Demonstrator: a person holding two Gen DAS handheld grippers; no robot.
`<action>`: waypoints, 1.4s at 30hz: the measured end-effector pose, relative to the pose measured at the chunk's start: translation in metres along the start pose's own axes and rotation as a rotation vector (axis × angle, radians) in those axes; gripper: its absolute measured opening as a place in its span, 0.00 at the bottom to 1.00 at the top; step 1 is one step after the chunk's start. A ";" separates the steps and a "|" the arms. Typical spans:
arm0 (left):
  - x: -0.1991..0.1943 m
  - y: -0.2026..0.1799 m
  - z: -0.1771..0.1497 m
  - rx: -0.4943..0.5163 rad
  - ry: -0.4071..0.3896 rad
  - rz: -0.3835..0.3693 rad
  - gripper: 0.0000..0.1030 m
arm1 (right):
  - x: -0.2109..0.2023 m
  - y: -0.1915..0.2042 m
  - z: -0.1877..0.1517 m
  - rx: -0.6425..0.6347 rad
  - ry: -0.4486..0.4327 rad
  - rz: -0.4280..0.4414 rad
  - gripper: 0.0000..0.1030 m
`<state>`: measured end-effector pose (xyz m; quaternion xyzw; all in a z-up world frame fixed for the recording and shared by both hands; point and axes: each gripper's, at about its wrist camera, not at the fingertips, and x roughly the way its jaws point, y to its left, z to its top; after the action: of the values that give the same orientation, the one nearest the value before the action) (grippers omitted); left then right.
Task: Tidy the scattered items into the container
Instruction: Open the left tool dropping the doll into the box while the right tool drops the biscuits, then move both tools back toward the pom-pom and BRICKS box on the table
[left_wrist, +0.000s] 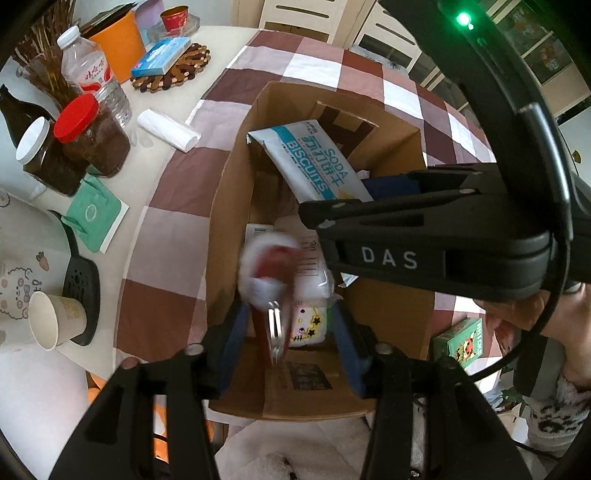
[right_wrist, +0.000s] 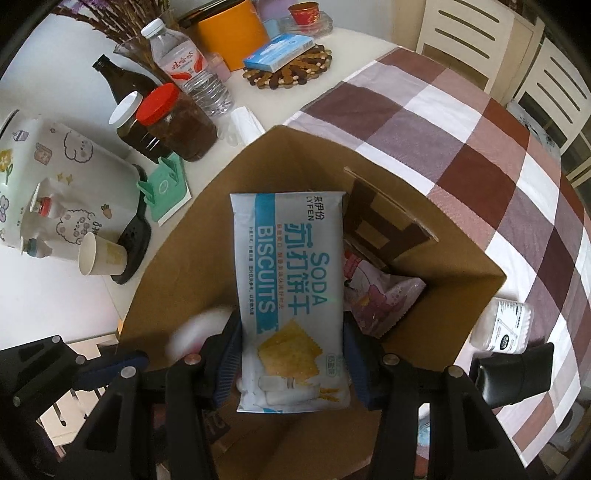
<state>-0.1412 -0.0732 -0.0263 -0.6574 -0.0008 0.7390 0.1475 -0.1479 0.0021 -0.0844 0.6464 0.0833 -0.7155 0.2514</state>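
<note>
Right gripper (right_wrist: 291, 354) is clamped on a biscuit pack (right_wrist: 290, 291), blue pads touching both long edges. Pack is light blue and white, printed "SODA BISCUITS" and "LYFEN" plus Chinese text, with a cracker picture near the held end. It hangs over the open cardboard box (right_wrist: 192, 236), printed face to the right wrist camera.

From the left wrist view the same pack (left_wrist: 314, 162) sits tilted above the far half of the box (left_wrist: 236, 177), with the right gripper body across it, marked "DAS".

Left gripper (left_wrist: 286, 328) has its fingers spread wide, nothing pinched. Between them, inside the box, is a blurred red-and-white plush keychain (left_wrist: 269, 266) with a metal ring; cannot tell if it touches either finger. Under it lies a white packet (left_wrist: 310, 258) and a small pink-and-white cartoon item (left_wrist: 308, 325).

A pink wrapper (right_wrist: 380, 295) lies in the box beside the pack. On the checked tablecloth (right_wrist: 461, 140) just outside the box: a white tub (right_wrist: 506, 325) and a green carton (left_wrist: 463, 341).
</note>
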 end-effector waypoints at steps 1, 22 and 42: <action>0.000 0.000 0.000 -0.002 -0.001 0.000 0.63 | 0.000 0.001 0.000 -0.007 0.001 -0.007 0.51; -0.046 -0.008 -0.011 -0.037 -0.110 -0.033 0.70 | -0.105 -0.029 -0.032 0.088 -0.230 -0.053 0.55; -0.005 -0.200 -0.030 0.368 0.028 -0.194 0.78 | -0.098 -0.187 -0.273 0.666 -0.162 -0.168 0.72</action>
<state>-0.0686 0.1110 0.0130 -0.6265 0.0729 0.6999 0.3352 0.0100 0.3085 -0.0696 0.6252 -0.1221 -0.7704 -0.0271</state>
